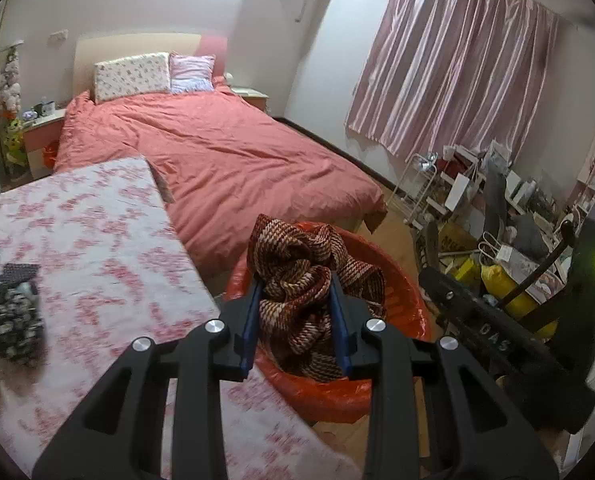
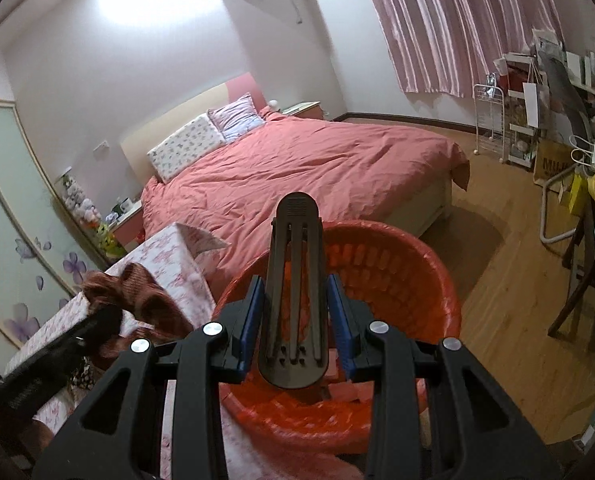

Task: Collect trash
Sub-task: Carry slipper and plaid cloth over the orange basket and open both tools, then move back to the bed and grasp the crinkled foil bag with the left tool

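Observation:
My left gripper [image 1: 296,308] is shut on a bunched brown knitted scarf [image 1: 301,276] and holds it over the orange bin [image 1: 401,292] lined with an orange bag. My right gripper [image 2: 295,312] is shut on a long black plastic object [image 2: 294,280], upright, and holds it over the same orange bin [image 2: 417,276]. In the right wrist view the left gripper [image 2: 97,324] and the scarf [image 2: 137,292] show at the left, blurred, above the table. In the left wrist view the right gripper's body [image 1: 497,340] shows at the right.
A table with a pink floral cloth [image 1: 97,248] stands left of the bin, with dark patterned items [image 1: 13,312] on it. A bed with a red cover [image 1: 237,152] lies behind. Cluttered shelves, bags and a chair [image 2: 577,184] fill the right side on the wooden floor [image 2: 509,320].

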`<move>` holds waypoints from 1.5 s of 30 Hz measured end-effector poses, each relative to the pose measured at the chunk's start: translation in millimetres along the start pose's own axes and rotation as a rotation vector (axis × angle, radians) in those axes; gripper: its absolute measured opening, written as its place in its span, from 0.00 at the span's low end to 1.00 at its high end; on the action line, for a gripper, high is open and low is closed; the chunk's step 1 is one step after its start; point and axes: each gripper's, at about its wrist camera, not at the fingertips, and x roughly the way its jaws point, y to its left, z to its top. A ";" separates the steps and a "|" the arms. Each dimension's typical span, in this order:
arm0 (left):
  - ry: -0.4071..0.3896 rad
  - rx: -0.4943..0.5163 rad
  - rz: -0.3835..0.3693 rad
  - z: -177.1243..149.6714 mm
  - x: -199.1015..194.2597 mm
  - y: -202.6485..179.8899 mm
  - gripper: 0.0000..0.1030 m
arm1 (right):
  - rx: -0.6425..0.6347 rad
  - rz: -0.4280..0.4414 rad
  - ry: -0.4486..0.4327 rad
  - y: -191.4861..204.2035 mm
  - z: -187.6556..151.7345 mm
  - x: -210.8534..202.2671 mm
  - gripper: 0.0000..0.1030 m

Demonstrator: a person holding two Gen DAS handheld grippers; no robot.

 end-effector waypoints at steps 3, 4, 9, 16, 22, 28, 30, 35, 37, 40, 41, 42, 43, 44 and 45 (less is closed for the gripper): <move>0.039 0.004 0.010 -0.3 26.1 -3.5 0.37 | 0.007 -0.003 0.003 -8.9 4.3 8.5 0.33; 0.048 0.005 0.017 -1.1 31.0 -2.6 0.43 | 0.009 -0.005 0.011 -11.1 5.0 13.1 0.33; 0.070 -0.002 0.075 -7.6 39.5 14.6 0.57 | 0.024 -0.028 0.034 -18.4 -2.8 21.0 0.49; 0.040 0.019 0.216 -22.5 9.3 48.8 0.76 | -0.033 -0.059 0.052 -8.9 -16.3 14.8 0.57; 0.005 0.001 0.332 -37.8 -36.3 88.2 0.81 | -0.080 -0.048 0.084 13.4 -23.2 12.2 0.57; 0.004 -0.105 0.424 -57.2 -79.2 148.3 0.82 | -0.157 -0.005 0.127 53.2 -36.1 12.0 0.57; 0.002 -0.140 0.459 -63.2 -93.0 168.9 0.82 | -0.197 0.011 0.140 71.6 -44.3 11.4 0.57; -0.020 -0.241 0.536 -74.5 -126.7 217.8 0.82 | -0.267 0.056 0.172 110.1 -60.6 12.5 0.57; -0.032 -0.270 0.553 -78.7 -136.9 230.1 0.82 | -0.296 0.083 0.189 127.9 -68.9 14.3 0.57; -0.046 -0.308 0.560 -80.9 -143.9 243.8 0.82 | -0.334 0.112 0.218 153.3 -80.4 19.8 0.57; -0.047 -0.317 0.557 -80.9 -143.8 246.8 0.81 | -0.348 0.119 0.226 159.5 -84.0 21.3 0.57; -0.049 -0.326 0.552 -80.3 -142.2 248.6 0.81 | -0.358 0.122 0.231 165.7 -87.9 23.1 0.57; -0.052 -0.331 0.551 -78.9 -140.1 249.9 0.81 | -0.371 0.127 0.239 171.6 -92.1 24.6 0.57; -0.051 -0.333 0.553 -76.7 -136.8 251.0 0.81 | -0.380 0.130 0.248 176.0 -95.4 26.1 0.57; -0.048 -0.333 0.553 -75.8 -134.1 251.2 0.81 | -0.385 0.131 0.253 179.0 -98.0 27.1 0.57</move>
